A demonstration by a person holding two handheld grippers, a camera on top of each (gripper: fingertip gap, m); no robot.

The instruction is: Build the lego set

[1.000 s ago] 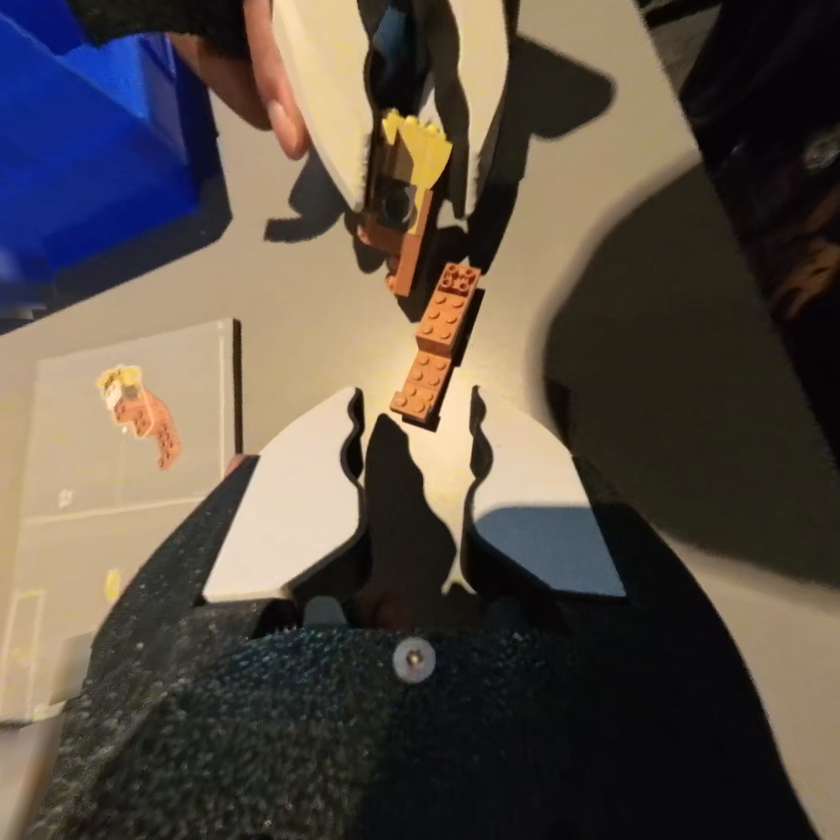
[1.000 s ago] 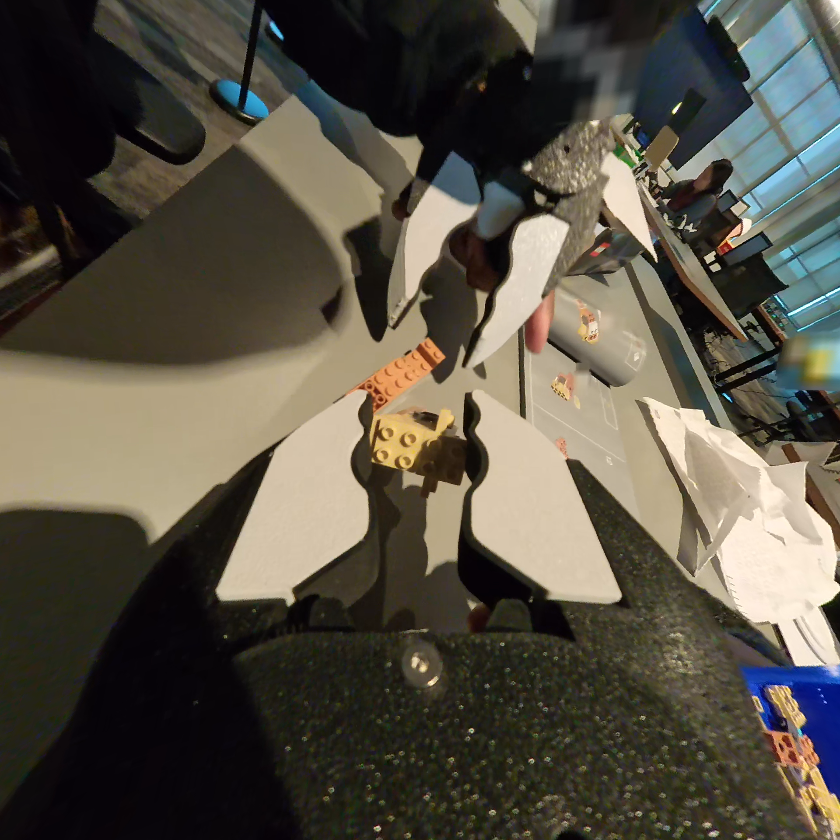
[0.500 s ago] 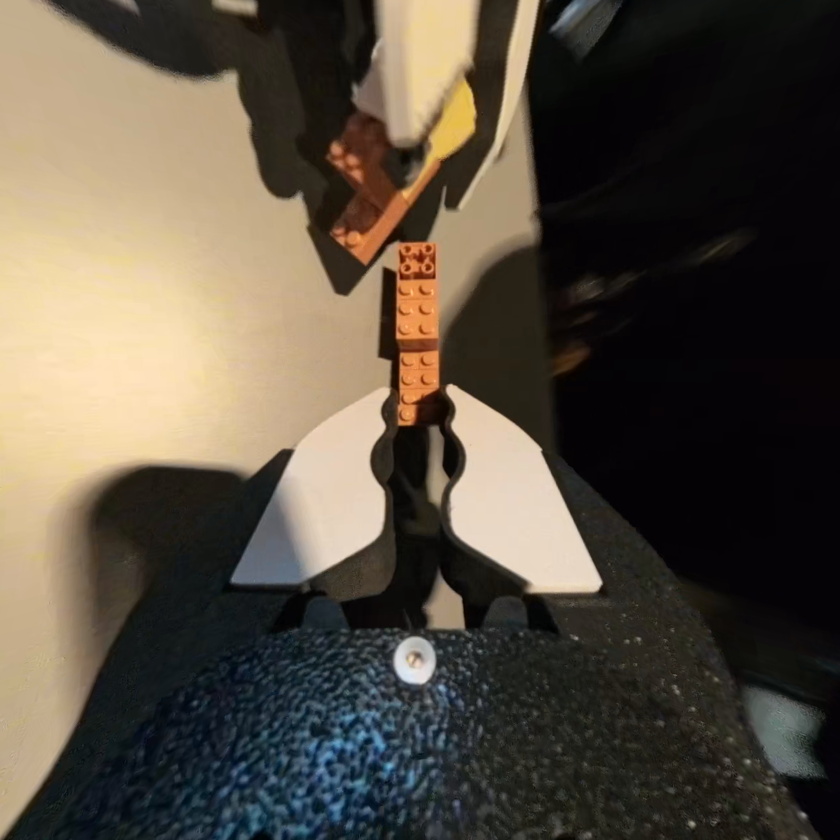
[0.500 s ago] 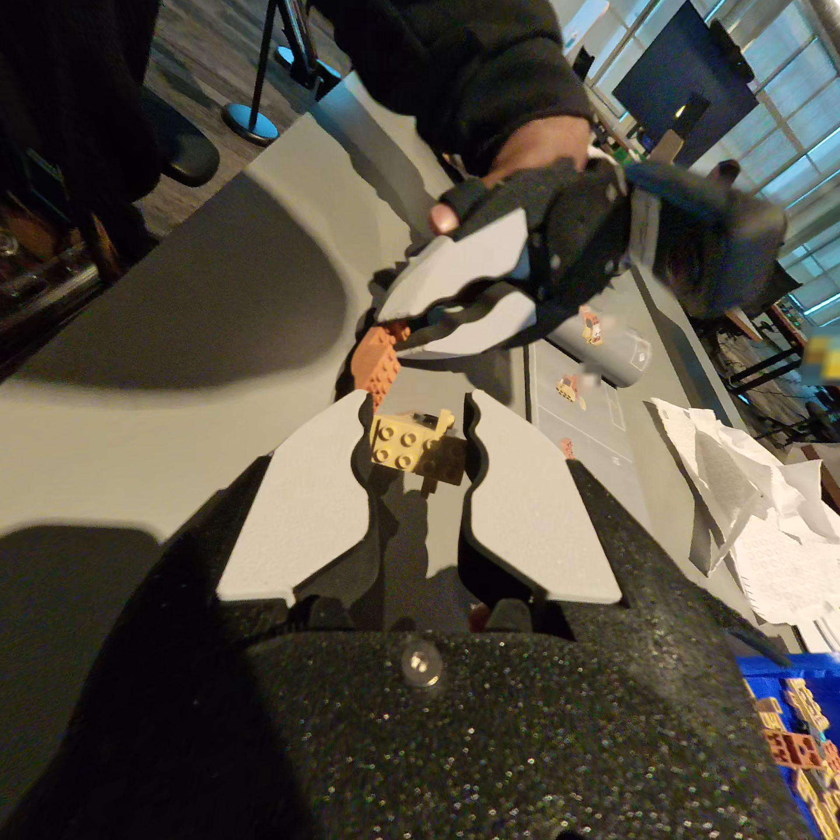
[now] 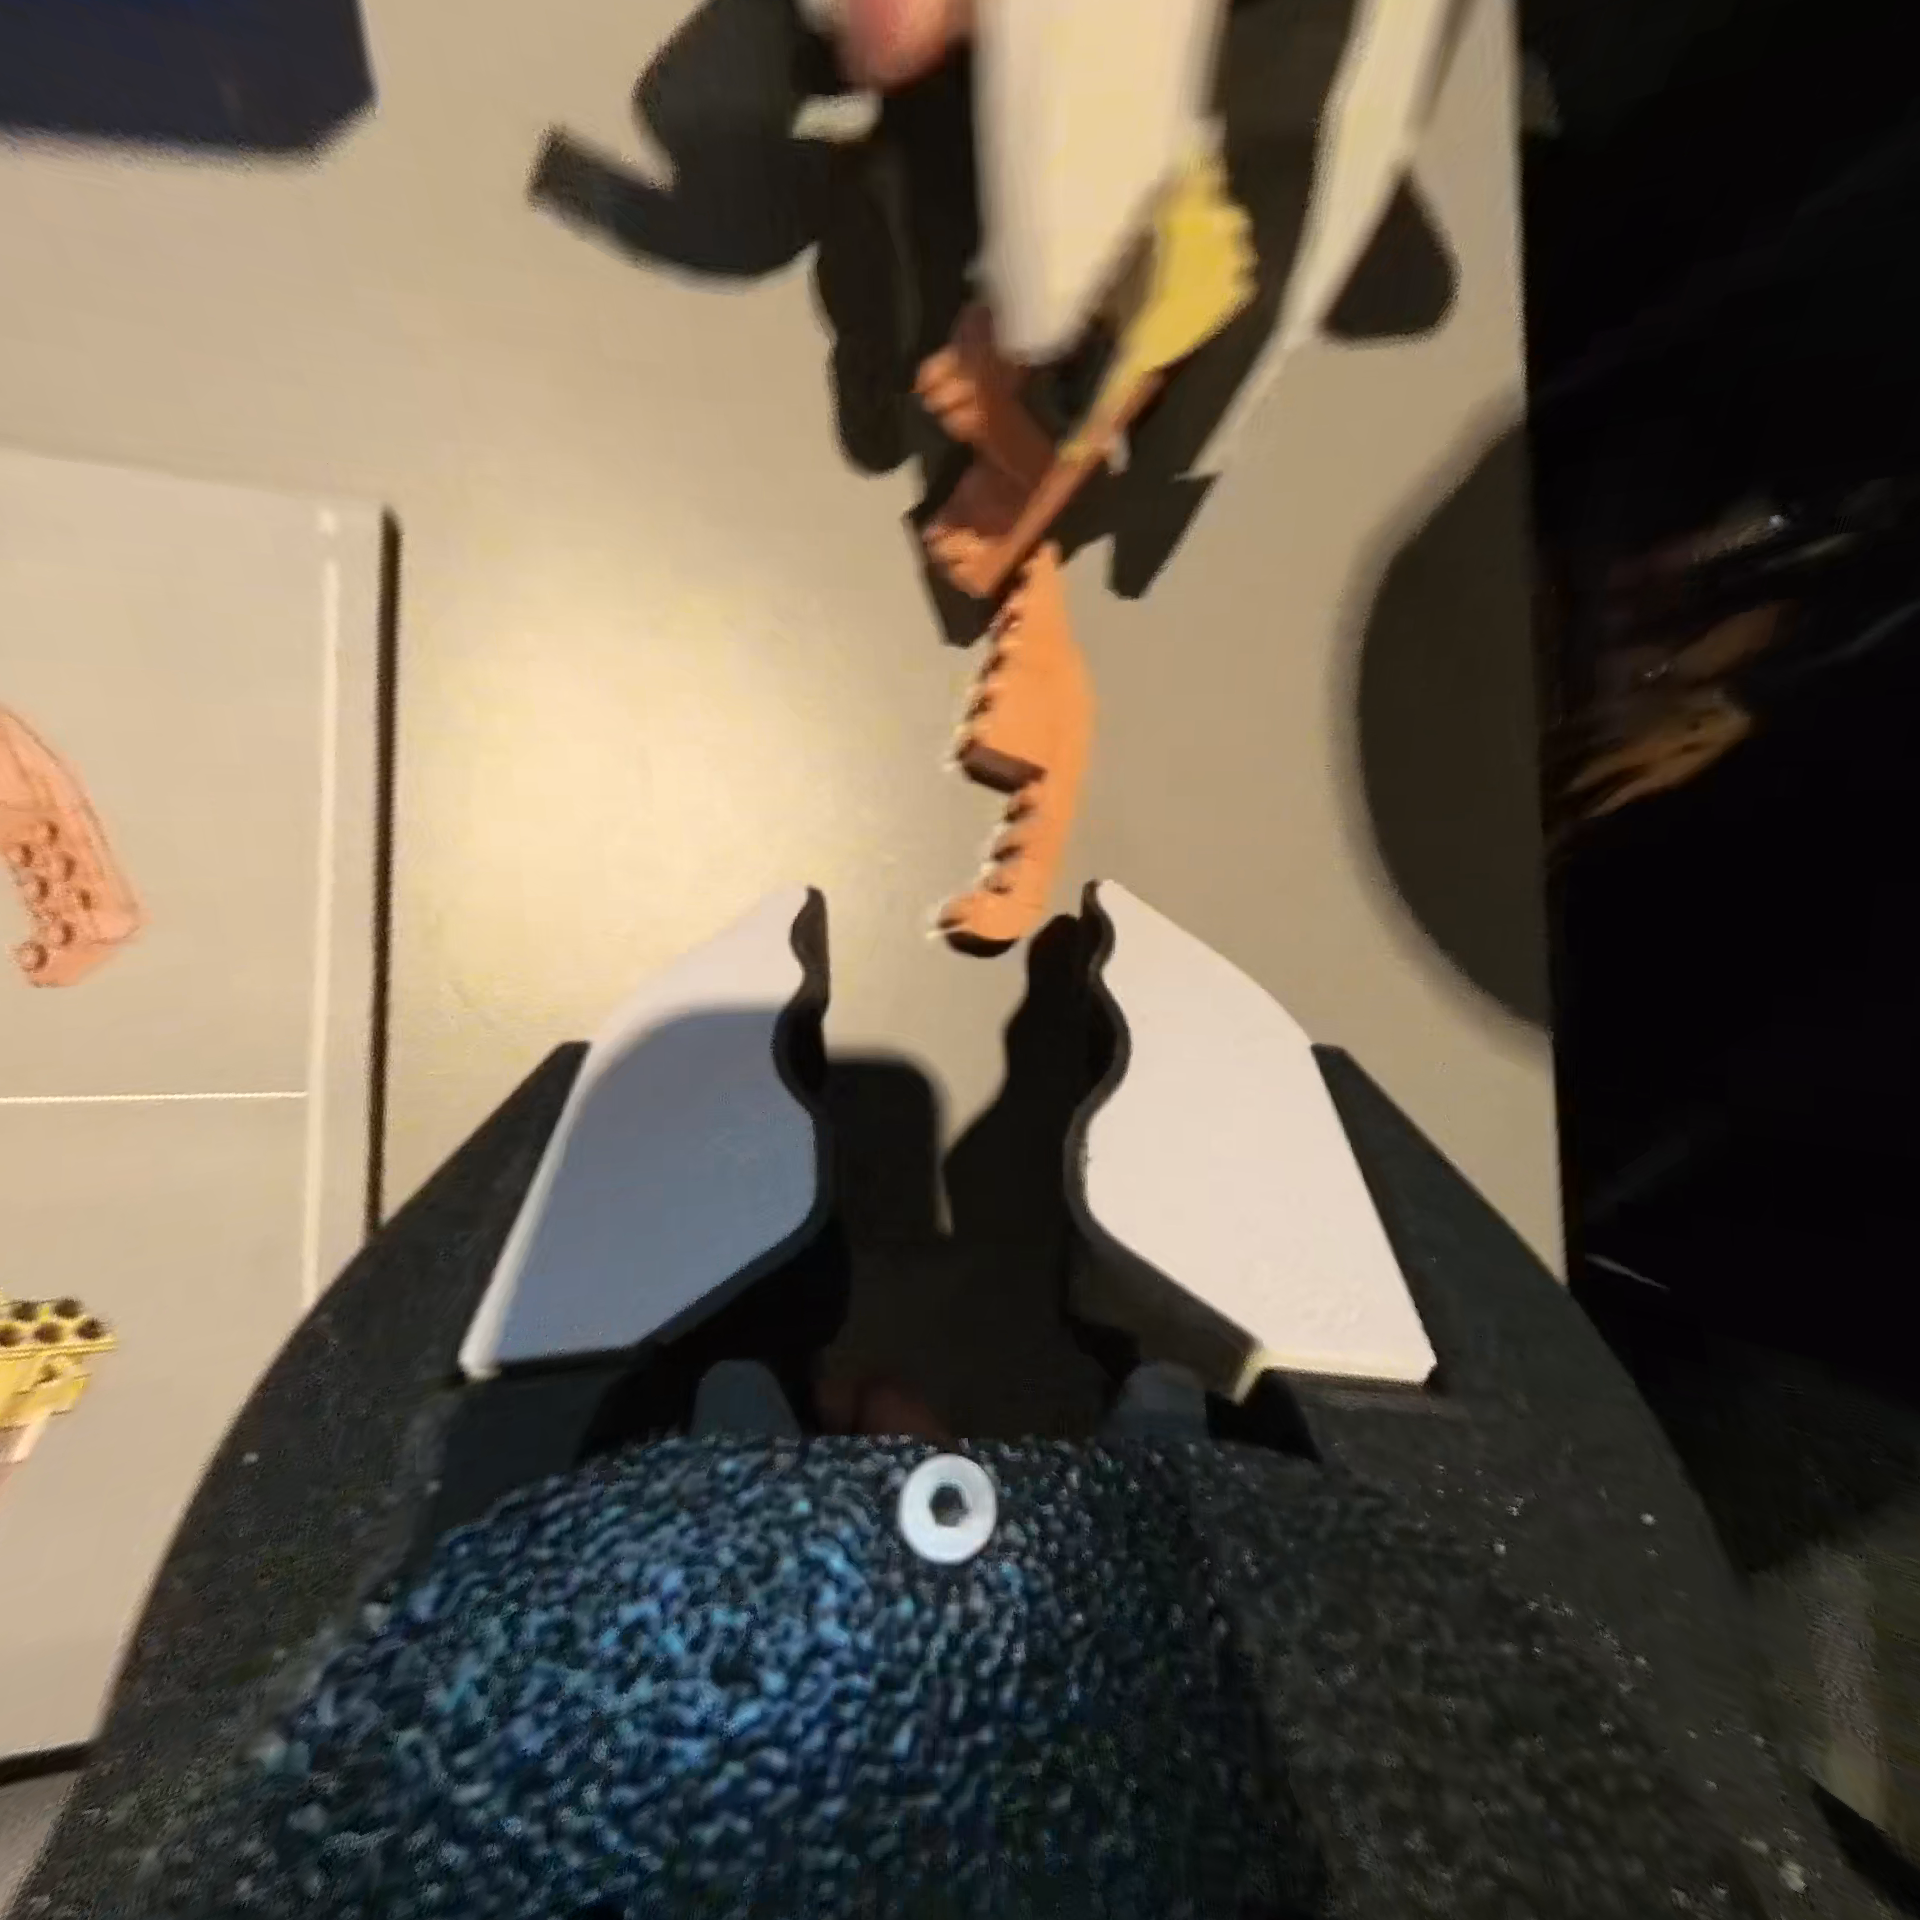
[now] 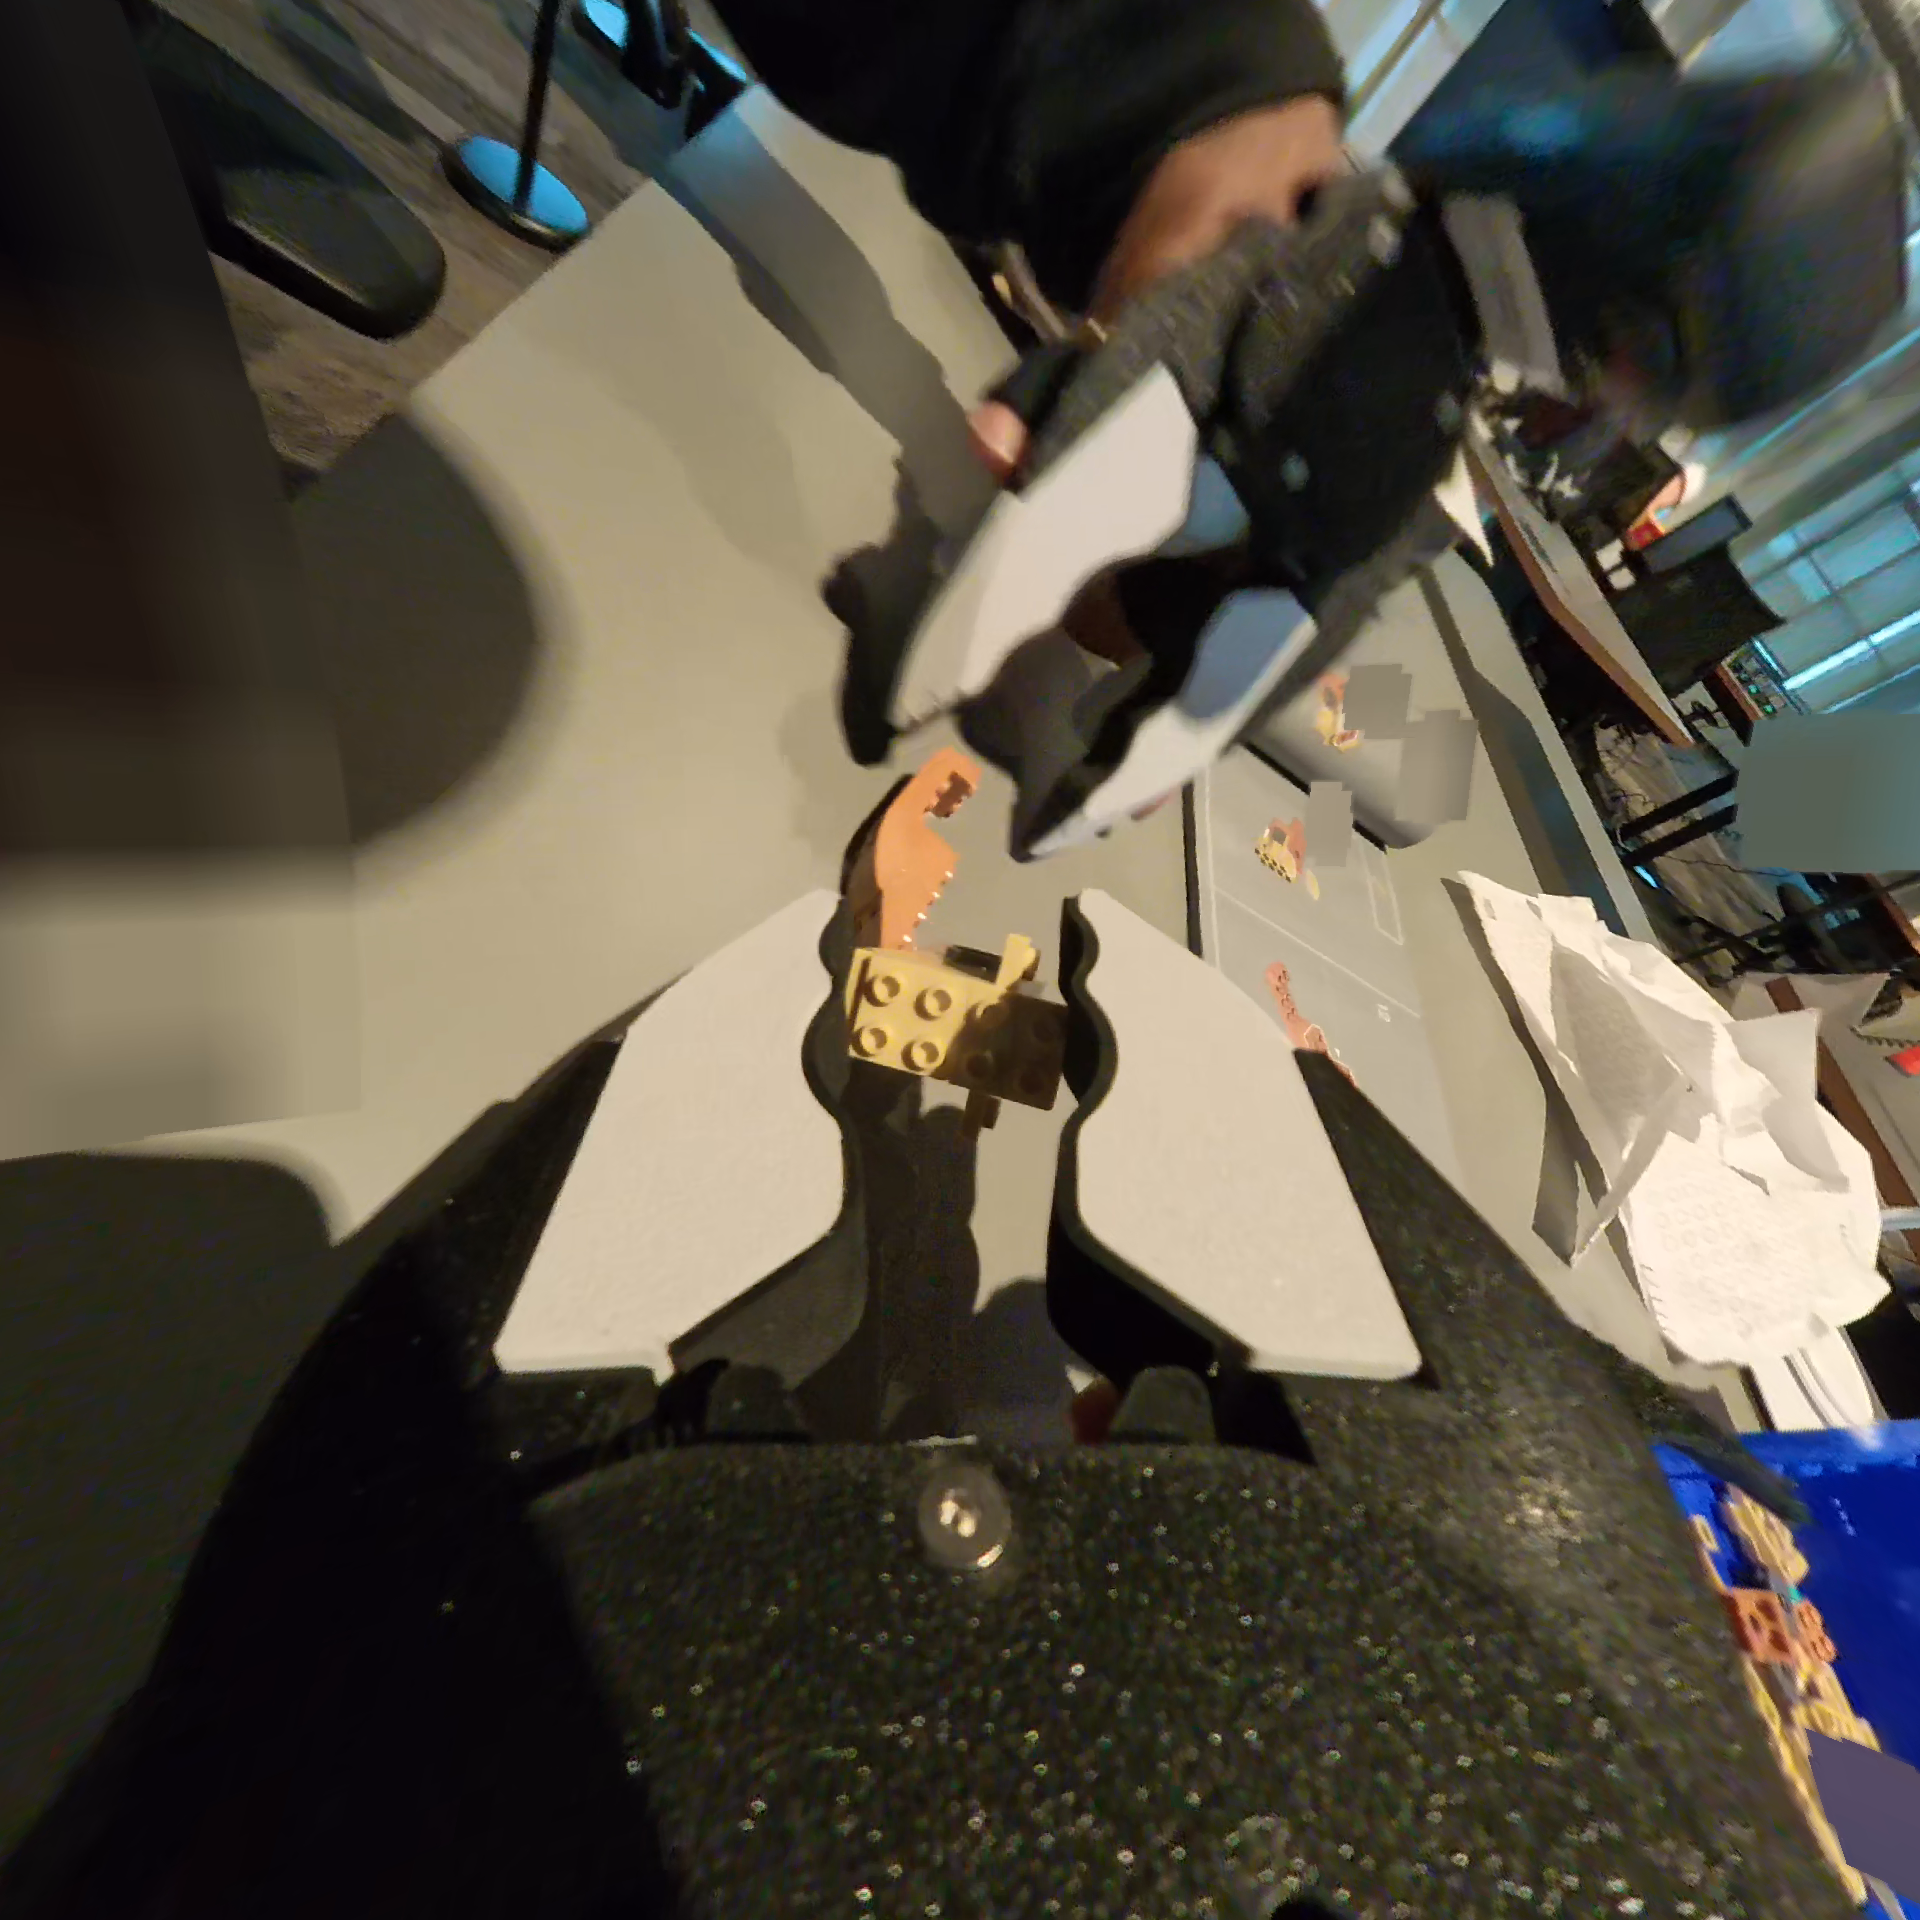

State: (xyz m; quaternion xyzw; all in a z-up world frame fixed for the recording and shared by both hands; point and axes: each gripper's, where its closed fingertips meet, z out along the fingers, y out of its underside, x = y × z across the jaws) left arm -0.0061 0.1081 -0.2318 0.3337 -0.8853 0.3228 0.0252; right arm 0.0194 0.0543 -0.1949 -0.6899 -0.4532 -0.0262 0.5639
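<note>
Left wrist view: the left gripper hangs over the grey table, its jaws apart and holding nothing. Just past its tips, at 12 o'clock, the orange strip stands on edge, blurred, its studs hard to count. At 1 o'clock the right gripper is clamped on the tan-and-brown block; whether strip and block actually join cannot be told (motion blur smears the seam). An instruction sheet is cut off at 9 o'clock.

Right wrist view: the right gripper has its jaws closed on the block, and the strip runs away from it toward 12 o'clock. The left gripper, jaws parted, hovers near the strip's far end, its handle blurred. Crumpled paper lies at 3 o'clock; a blue bin is cropped at 4 o'clock.
</note>
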